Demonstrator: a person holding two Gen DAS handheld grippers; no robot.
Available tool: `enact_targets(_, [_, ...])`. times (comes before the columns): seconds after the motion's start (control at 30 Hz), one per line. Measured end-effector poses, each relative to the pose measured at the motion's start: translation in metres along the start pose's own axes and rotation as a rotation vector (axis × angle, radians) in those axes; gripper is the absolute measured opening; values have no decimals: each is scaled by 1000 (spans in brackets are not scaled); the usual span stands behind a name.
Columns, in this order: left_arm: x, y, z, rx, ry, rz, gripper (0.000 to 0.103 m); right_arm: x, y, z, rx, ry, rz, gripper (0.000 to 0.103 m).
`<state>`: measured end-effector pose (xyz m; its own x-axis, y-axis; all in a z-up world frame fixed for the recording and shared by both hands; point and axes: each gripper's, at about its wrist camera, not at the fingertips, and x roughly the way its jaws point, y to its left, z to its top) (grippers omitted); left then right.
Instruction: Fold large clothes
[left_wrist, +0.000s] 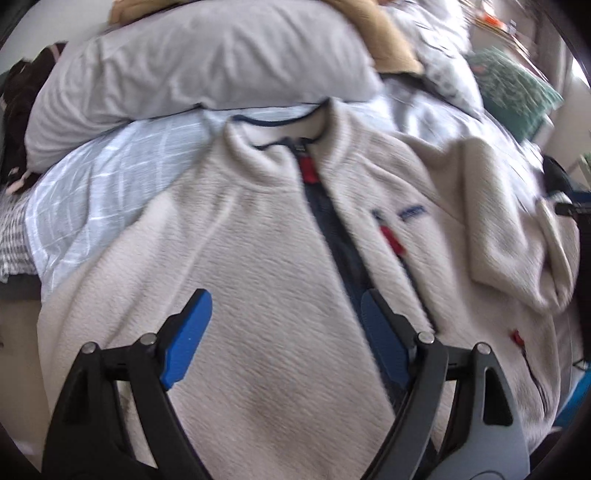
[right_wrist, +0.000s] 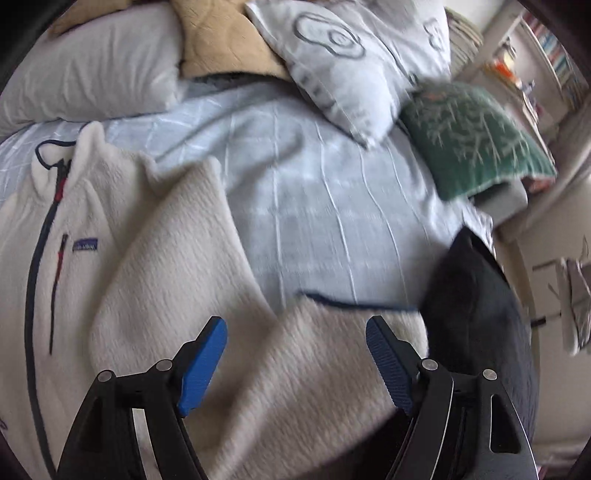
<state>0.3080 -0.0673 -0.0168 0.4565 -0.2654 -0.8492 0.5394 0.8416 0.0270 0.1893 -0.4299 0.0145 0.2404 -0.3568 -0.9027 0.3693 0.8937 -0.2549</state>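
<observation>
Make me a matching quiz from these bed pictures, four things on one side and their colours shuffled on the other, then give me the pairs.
Things:
1. fleece jacket
2. leaf-patterned cushion
3. jacket's main zip
4. gripper pads

Colours:
A. bright blue
B. cream
C. green
D. dark navy

Pairs: 1-B, 2-C, 3-D, 4-A

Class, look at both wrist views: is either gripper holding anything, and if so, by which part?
Nothing is held. The left gripper and the right gripper both stand open above the fleece jacket, with no cloth pinched between their pads.
</observation>
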Motion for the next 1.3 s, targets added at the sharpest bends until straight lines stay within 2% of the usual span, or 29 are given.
enact_targets(0.1, [-2, -23, -3, 52, 10, -20, 83, 8, -1, -10, 27, 53, 66, 79])
enact_targets(0.17, [0, -39, -4, 76, 22, -29, 83, 29, 2, -15, 52, 111, 89, 77])
enact_targets(0.2, [1, -45, -4, 83, 25, -33, 83, 36, 3, -17, 59, 124, 84, 56])
enact_targets(0.23, [3, -53, -3, 92, 26, -40, 83, 44, 3, -18, 65, 133, 66, 11])
enact_targets(0.3, [6, -62, 0, 98, 27, -55, 83, 54, 2, -19, 67, 127, 40, 10])
enact_targets(0.4, [16, -80, 9, 112, 26, -83, 81, 22, -14, -12, 99, -13, 40, 9])
enact_targets(0.53, [32, -117, 31, 124, 6, -157, 64, -70, -62, 3, 149, -282, 12, 9])
enact_targets(0.6, [39, -140, 42, 124, -7, -188, 53, -106, -87, 8, 189, -381, 0, 9])
enact_targets(0.67, [44, -163, 52, 118, -14, -231, 47, -144, -116, 8, 235, -500, -15, 9])
enact_targets(0.77, [50, -202, 65, 104, -29, -329, 45, -186, -157, -3, 290, -662, -58, 9])
enact_targets(0.87, [61, -244, 72, 119, -26, -420, 44, -197, -191, -14, 327, -719, -124, 9])
enact_targets(0.93, [70, -274, 72, 144, -20, -447, 43, -185, -217, -19, 353, -705, -153, 9])
enact_targets(1.03, [88, -310, 68, 186, -3, -448, 42, -147, -258, -32, 421, -617, -160, 9])
enact_targets(1.07, [94, -318, 66, 195, 2, -438, 42, -124, -274, -39, 456, -562, -142, 9])
enact_targets(1.17, [95, -321, 63, 197, -53, -426, 43, -55, -305, -59, 561, -388, -117, 11])
enact_targets(1.27, [92, -309, 65, 187, -17, -459, 48, 0, -324, -79, 650, -219, -106, 22])
enact_targets(1.3, [90, -304, 65, 188, 4, -459, 56, 8, -327, -85, 673, -188, -102, 28])
